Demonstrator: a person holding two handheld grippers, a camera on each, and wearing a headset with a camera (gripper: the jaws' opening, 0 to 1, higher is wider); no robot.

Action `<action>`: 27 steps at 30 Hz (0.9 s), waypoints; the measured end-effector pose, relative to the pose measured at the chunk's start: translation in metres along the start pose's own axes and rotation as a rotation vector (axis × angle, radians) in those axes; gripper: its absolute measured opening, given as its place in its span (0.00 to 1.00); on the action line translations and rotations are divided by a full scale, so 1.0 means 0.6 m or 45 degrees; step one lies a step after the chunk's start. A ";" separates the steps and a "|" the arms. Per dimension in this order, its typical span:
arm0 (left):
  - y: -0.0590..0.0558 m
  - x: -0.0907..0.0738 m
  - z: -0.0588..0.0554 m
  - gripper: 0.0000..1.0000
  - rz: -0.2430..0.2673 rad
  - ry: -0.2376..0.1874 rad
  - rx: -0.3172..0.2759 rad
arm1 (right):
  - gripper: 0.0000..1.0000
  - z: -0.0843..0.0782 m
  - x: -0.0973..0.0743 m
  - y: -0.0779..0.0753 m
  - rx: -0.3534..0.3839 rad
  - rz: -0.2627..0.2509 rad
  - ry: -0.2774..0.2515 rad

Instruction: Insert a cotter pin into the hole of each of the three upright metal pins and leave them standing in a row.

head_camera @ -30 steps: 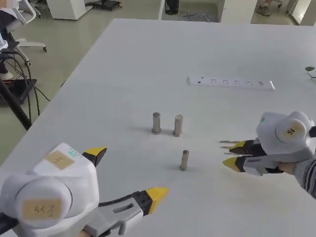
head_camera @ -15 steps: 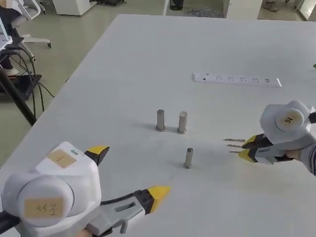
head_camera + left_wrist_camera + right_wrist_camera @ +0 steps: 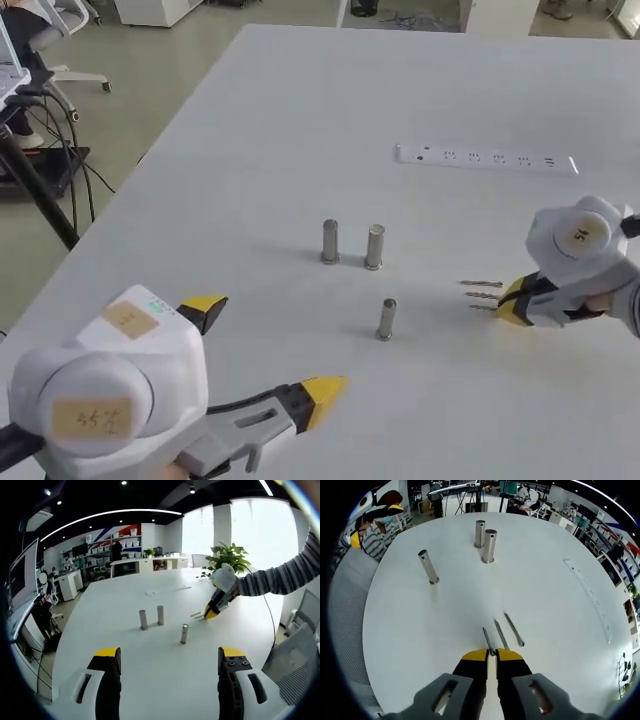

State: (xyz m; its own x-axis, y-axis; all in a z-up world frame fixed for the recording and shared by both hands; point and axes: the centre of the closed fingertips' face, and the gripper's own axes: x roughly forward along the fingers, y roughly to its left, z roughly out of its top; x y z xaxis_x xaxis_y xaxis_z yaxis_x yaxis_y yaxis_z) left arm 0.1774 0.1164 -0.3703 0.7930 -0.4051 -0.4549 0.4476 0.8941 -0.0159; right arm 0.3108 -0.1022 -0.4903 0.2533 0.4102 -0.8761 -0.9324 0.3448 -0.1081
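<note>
Risk first: right tongs [image 3: 488, 655] pinched narrow on the very tip of one cotter pin [image 3: 487, 640]. So slight a hold may let it swivel or drop on lifting, and the two spare cotter pins [image 3: 512, 629] just beside could get dragged. Left tongs [image 3: 170, 652] wide, empty, by the surface's [image 3: 260, 150] near edge. Three metal pins [image 3: 374, 247] upright mid-surface, unpinned, liable to topple if bumped. Open room all round; power strip [image 3: 487, 159] well apart, toward the far edge.

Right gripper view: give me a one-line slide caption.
Right tongs shut on the leftmost cotter pin, two more beside it, three upright metal pins beyond.
</note>
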 end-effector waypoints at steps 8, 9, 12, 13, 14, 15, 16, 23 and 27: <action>0.000 0.001 0.000 0.77 -0.003 0.002 0.001 | 0.00 0.000 0.001 -0.002 -0.029 0.037 0.012; -0.001 0.001 0.000 0.77 -0.005 0.003 0.001 | 0.00 0.001 0.001 -0.002 -0.061 0.037 0.012; -0.001 0.002 0.000 0.76 -0.005 0.004 0.012 | 0.00 0.005 0.003 0.002 -0.084 0.045 0.006; -0.001 0.002 -0.001 0.76 -0.005 0.007 0.014 | 0.00 0.005 0.004 0.001 -0.100 0.042 0.007; -0.001 0.003 -0.002 0.76 -0.005 0.012 0.014 | 0.00 0.005 0.003 0.003 -0.102 0.042 0.008; -0.001 0.003 -0.002 0.75 -0.006 0.013 0.015 | 0.00 0.006 0.003 0.002 -0.103 0.042 0.005; -0.002 0.004 -0.002 0.75 -0.008 0.012 0.016 | 0.00 0.007 0.003 0.003 -0.110 0.039 -0.001; -0.003 0.007 0.001 0.74 -0.018 0.015 0.031 | 0.00 0.018 -0.005 0.007 -0.140 0.010 -0.049; -0.008 0.010 0.003 0.72 -0.032 0.014 0.037 | 0.00 0.036 -0.018 0.013 -0.181 -0.007 -0.105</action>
State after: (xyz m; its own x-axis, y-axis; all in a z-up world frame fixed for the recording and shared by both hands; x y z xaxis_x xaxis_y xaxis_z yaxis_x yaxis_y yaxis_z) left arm 0.1808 0.1096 -0.3710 0.7767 -0.4252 -0.4647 0.4795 0.8775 -0.0016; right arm 0.3061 -0.0855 -0.4715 0.2732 0.4786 -0.8344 -0.9566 0.2263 -0.1834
